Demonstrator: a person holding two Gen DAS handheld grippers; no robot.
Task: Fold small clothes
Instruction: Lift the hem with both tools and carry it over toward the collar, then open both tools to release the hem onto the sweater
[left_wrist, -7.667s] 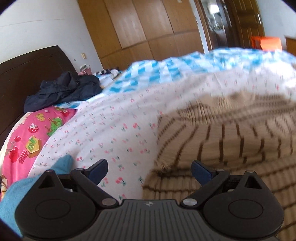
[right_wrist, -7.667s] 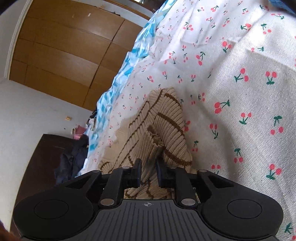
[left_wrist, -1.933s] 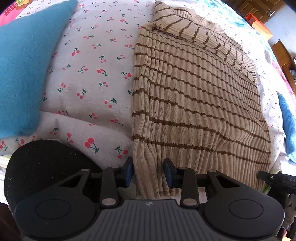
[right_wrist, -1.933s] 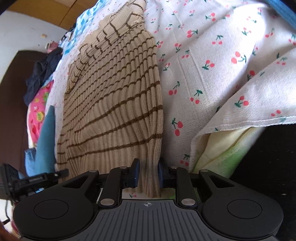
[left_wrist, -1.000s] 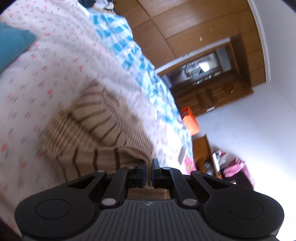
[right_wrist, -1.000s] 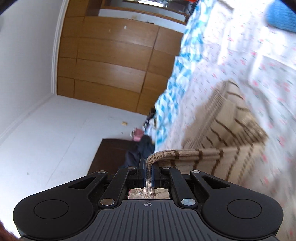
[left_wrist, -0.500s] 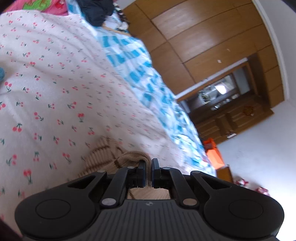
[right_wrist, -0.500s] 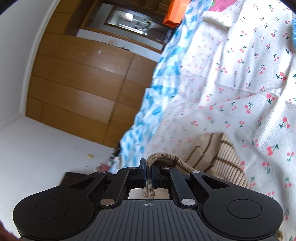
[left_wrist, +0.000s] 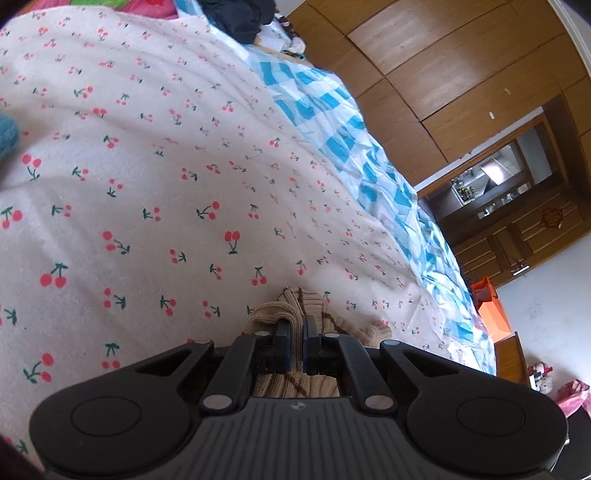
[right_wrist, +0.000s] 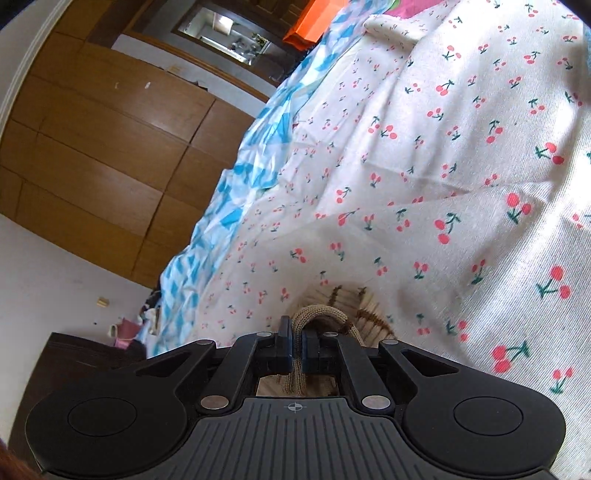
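A beige ribbed sweater with brown stripes (left_wrist: 295, 306) lies on the cherry-print bedsheet (left_wrist: 147, 184). My left gripper (left_wrist: 295, 332) is shut on one corner of its hem, low over the sheet. Most of the sweater is hidden under the gripper body. In the right wrist view, my right gripper (right_wrist: 296, 334) is shut on the other hem corner of the sweater (right_wrist: 332, 314), which bunches just ahead of the fingers on the sheet (right_wrist: 443, 166).
A blue-and-white checked quilt (left_wrist: 351, 147) lies beyond the sheet. A dark garment (left_wrist: 236, 14) sits at the bed's head. A blue cloth (left_wrist: 7, 133) is at the left edge. Wooden wardrobes (right_wrist: 92, 129) and an orange box (left_wrist: 491, 310) stand behind.
Both grippers have carried the sweater hem forward over the garment and lowered toward the sheet. Less of the sweater shows ahead of the fingers than half a second ago.
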